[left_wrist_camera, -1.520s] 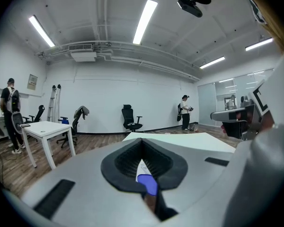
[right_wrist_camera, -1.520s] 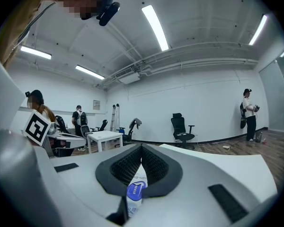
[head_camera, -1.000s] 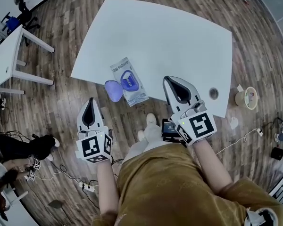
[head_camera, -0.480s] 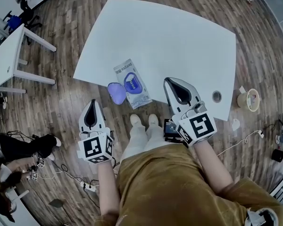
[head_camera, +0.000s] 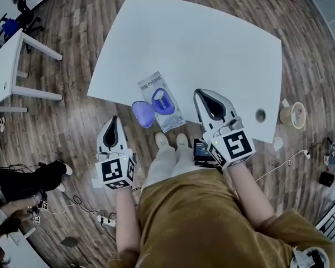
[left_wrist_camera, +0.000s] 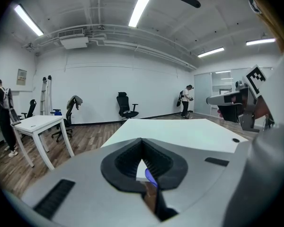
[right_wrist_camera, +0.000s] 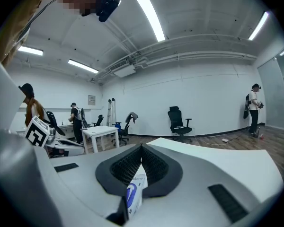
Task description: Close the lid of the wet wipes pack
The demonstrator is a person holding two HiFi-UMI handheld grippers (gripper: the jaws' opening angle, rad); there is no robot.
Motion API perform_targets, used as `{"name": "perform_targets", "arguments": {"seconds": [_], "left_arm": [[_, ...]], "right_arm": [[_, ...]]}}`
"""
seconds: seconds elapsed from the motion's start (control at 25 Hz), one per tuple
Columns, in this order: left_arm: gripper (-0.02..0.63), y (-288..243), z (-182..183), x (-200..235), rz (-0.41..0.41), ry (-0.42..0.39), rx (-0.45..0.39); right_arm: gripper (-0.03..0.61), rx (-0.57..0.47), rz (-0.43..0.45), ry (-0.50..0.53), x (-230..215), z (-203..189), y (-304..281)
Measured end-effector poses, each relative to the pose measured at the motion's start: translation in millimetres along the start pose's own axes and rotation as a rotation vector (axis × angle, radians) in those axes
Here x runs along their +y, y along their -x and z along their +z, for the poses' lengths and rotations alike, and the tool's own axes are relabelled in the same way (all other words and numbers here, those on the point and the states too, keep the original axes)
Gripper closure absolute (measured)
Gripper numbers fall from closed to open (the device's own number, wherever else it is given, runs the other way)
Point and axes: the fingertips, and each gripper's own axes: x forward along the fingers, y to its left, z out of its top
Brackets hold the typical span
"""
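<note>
Head view: a white table (head_camera: pixel 212 43) is shown from above, with the wet wipes pack (head_camera: pixel 163 102) lying flat near its front edge, between the two grippers and ahead of them. The pack's purple lid (head_camera: pixel 143 113) is seen flipped fully open to the pack's left side, at the table edge or just over it; the dispensing opening (head_camera: pixel 163 101) is thereby left exposed.

The left gripper (head_camera: pixel 113 121) is held in front of the table edge, near the open lid but apart from it. The right gripper (head_camera: pixel 200 95) is held over the table's front margin, just beside the pack on its right, without contact.

Left gripper view: the jaws of the left gripper (left_wrist_camera: pixel 142 140) are drawn together at their tips, with nothing clamped; only a sliver of the lid (left_wrist_camera: pixel 150 178) is visible beyond them through the slit.

Right gripper view: the jaws of the right gripper (right_wrist_camera: pixel 142 146) are likewise brought together and empty, and the pack (right_wrist_camera: pixel 132 193) is glimpsed through the slit, lying on the table beyond.

Step in hand: the approach is judged to be under way, and closure has not been begun. For the next move, the lid would need to be swung over on its hinge by the left gripper and pressed down onto the opening until seated, while the pack is probably best steadied by the right gripper so that it is not pushed along the table or off its edge.
</note>
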Motion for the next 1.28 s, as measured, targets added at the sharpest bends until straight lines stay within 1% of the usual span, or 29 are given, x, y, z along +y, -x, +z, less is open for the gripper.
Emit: {"name": "perform_targets", "arguments": {"seconds": [0.2, 0.32, 0.48, 0.96, 1.28], "left_arm": [[0.617, -9.3, -7.0, -1.0, -0.028, -0.033, 0.03], [0.617, -17.0, -15.0, -3.2, -0.041, -0.023, 0.05], [0.617, -21.5, -19.9, -4.8, -0.055, -0.031, 0.068], [0.617, -30.3, -45.7, -0.7, -0.059, 0.002, 0.118], [0.617, -31.5, -62.8, 0.8, -0.058, 0.005, 0.156]], "right_arm": [[0.572, 0.027, 0.015, 0.003, 8.2, -7.9, -12.4], [0.572, 0.046, 0.023, 0.003, 7.9, -14.3, -18.6], [0.572, 0.071, 0.027, 0.006, 7.0, -21.1, -25.1], [0.572, 0.132, 0.036, -0.002, 10.1, -47.8, -30.2], [0.572, 0.187, 0.045, 0.0, 12.4, -71.1, -32.3]]}}
